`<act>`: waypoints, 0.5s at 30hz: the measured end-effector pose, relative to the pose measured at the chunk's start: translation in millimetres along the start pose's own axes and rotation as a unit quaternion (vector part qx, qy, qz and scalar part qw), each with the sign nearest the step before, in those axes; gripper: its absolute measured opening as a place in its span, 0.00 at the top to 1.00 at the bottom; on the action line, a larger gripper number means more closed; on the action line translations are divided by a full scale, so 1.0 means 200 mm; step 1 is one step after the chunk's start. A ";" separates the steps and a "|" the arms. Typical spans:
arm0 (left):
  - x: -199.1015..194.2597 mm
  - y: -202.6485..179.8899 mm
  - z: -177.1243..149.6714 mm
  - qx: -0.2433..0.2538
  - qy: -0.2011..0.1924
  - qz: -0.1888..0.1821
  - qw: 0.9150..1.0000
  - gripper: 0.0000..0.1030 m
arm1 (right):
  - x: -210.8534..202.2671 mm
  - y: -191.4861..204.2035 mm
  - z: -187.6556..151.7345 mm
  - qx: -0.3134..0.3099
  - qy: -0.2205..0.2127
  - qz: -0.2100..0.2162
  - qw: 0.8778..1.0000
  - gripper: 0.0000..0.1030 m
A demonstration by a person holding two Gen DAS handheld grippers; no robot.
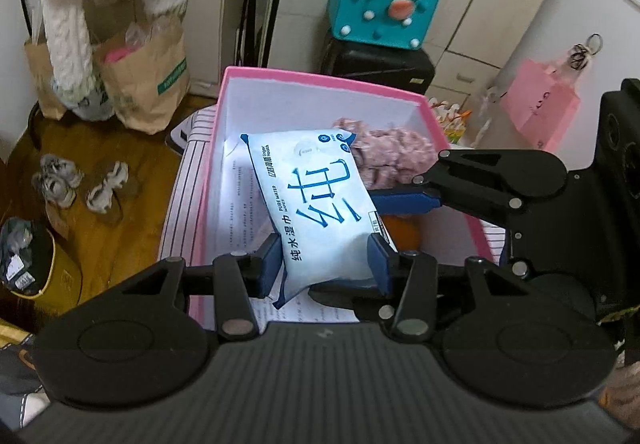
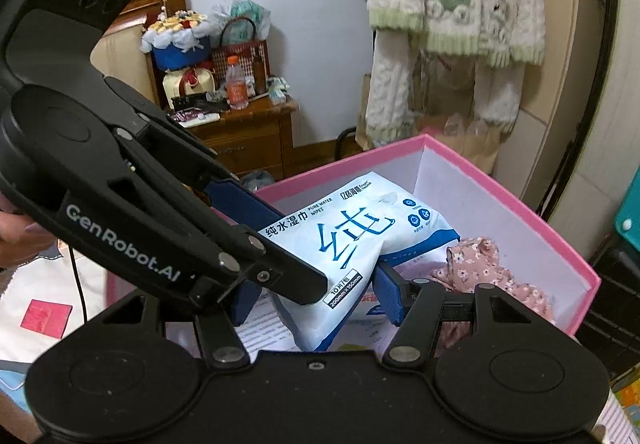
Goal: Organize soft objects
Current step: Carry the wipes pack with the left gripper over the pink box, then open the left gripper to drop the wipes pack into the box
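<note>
A white-and-blue wet wipes pack (image 1: 320,203) hangs tilted over the open pink box (image 1: 320,77). My left gripper (image 1: 324,264) is shut on the pack's near end, blue pads pressed into both long sides. My right gripper (image 1: 404,199) comes in from the right and lies against the pack's right edge. In the right wrist view the pack (image 2: 352,236) fills the span of my right gripper (image 2: 316,298), which is shut on it. The left gripper crosses in front and hides the right one's left finger. A pink floral cloth (image 2: 480,264) and printed paper (image 1: 240,203) lie in the box (image 2: 520,203).
The box rests on striped fabric (image 1: 180,203). Paper bags (image 1: 148,83) and shoes (image 1: 80,183) are on the wooden floor to the left. A teal handbag (image 1: 380,15) tops a black case behind. A knit sweater (image 2: 452,3) hangs near a cluttered wooden nightstand (image 2: 248,131).
</note>
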State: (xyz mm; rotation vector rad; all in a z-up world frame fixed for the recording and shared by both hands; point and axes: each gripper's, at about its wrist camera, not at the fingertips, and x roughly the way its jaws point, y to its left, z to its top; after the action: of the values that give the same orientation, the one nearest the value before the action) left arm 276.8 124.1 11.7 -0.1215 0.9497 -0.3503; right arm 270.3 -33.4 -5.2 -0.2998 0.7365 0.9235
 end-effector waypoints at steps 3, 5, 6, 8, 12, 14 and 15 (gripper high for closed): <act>0.06 0.04 0.03 -0.013 0.013 0.001 1.000 0.57 | 0.06 -0.04 0.02 0.015 0.012 0.005 1.000 0.35; 0.08 0.05 0.05 -0.017 0.019 0.004 1.000 0.56 | 0.10 -0.06 0.03 0.019 0.022 0.005 1.000 0.34; 0.09 0.06 0.05 -0.019 0.017 0.006 1.000 0.54 | 0.12 -0.07 0.04 0.021 0.026 0.002 0.999 0.34; 0.09 0.07 0.04 -0.027 0.008 0.005 1.000 0.50 | 0.14 -0.07 0.05 0.021 0.036 -0.003 0.999 0.34; 0.09 0.06 0.01 -0.034 -0.008 0.000 0.999 0.45 | 0.13 -0.04 0.04 -0.012 0.043 -0.042 0.998 0.33; 0.05 0.04 -0.01 -0.022 -0.025 0.013 0.999 0.45 | 0.10 -0.04 0.03 -0.015 0.041 -0.043 0.998 0.33; 0.02 0.03 -0.02 -0.016 -0.033 0.016 0.999 0.44 | 0.08 -0.03 0.02 -0.016 0.038 -0.041 0.998 0.33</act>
State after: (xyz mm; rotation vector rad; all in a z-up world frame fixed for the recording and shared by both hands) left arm 277.0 127.7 4.8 -0.1456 0.8903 -0.2991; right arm 283.5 -25.6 -13.0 -0.3926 0.7740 0.8513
